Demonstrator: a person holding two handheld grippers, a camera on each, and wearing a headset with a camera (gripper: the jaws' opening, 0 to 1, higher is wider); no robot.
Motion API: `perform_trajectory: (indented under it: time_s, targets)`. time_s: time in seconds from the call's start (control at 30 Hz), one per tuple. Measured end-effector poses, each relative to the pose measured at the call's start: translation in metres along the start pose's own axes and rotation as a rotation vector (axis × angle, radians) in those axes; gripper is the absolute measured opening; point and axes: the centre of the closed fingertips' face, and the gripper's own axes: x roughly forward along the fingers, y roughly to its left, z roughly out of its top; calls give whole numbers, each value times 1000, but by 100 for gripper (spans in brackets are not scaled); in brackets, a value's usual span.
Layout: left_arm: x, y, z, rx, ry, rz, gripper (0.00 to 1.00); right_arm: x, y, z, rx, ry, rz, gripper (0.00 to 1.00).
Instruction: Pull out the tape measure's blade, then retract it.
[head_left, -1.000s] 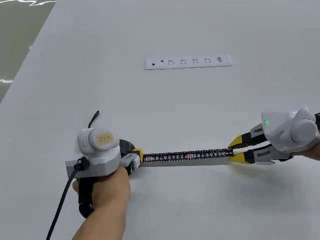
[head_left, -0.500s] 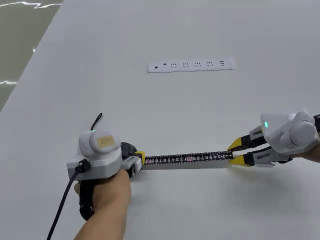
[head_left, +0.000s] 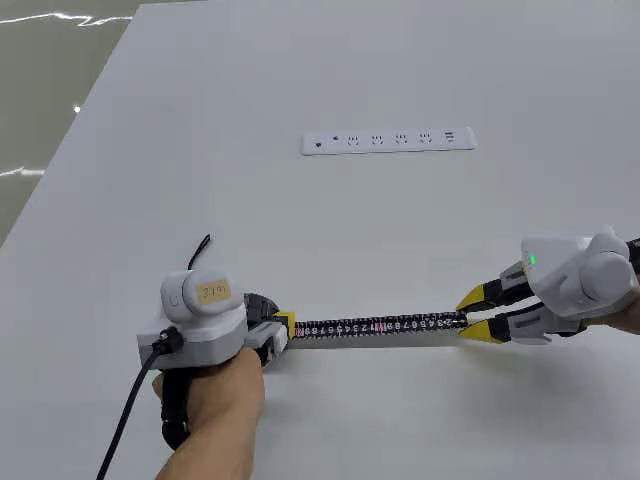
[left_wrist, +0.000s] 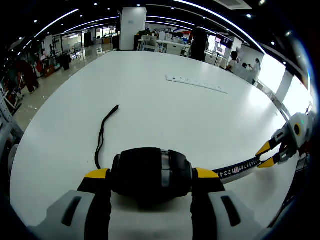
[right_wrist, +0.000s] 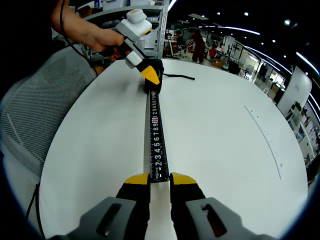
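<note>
"Black case with a yellow edge, at the near left of the desk (head_left: 300, 80): is it the tape measure (head_left: 260, 303)?"

"Yes. The left tool (head_left: 278, 328) holds it from two sides, with its yellow-tipped jaws pressed on the case. A hand (head_left: 215, 385) grips this tool from below, and a dark cable (head_left: 125, 420) goes from its back toward the near edge."

"And where is the blade?"

"The blade (head_left: 380, 325) is pulled out to the right. It runs nearly straight and low over the desk, black with white numbers and one red mark, from the case to the right tool (head_left: 482, 313). I cannot tell if it touches the desk."

"How do the jaws of the right tool stand?"

"Narrow. In the right gripper view the two yellow tips close on the end of the blade, one on each side, and the numbers run away from them toward the case."

"What does the left gripper view show?"

"The case sits between the two jaws. The blade leaves it to the right, where the other tool pinches it."

"What else is on the desk?"

"A thin black strap (head_left: 200, 250) goes from the case toward the far side and lies loose on the surface. A white power strip (head_left: 388, 141) lies on the far side, well apart from the tape measure, with its long side running left to right."
</note>
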Motion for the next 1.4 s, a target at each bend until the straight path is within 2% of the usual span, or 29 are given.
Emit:
perform_trajectory:
  time_s: [0.6,1.4]
  targets:
    - [1,1,0,-8,-4,-5,60,6,-1,9,-13,-5,9,14]
    - [1,1,0,-12,-4,-13,60,10,-4,13,-21,-10,18,14]
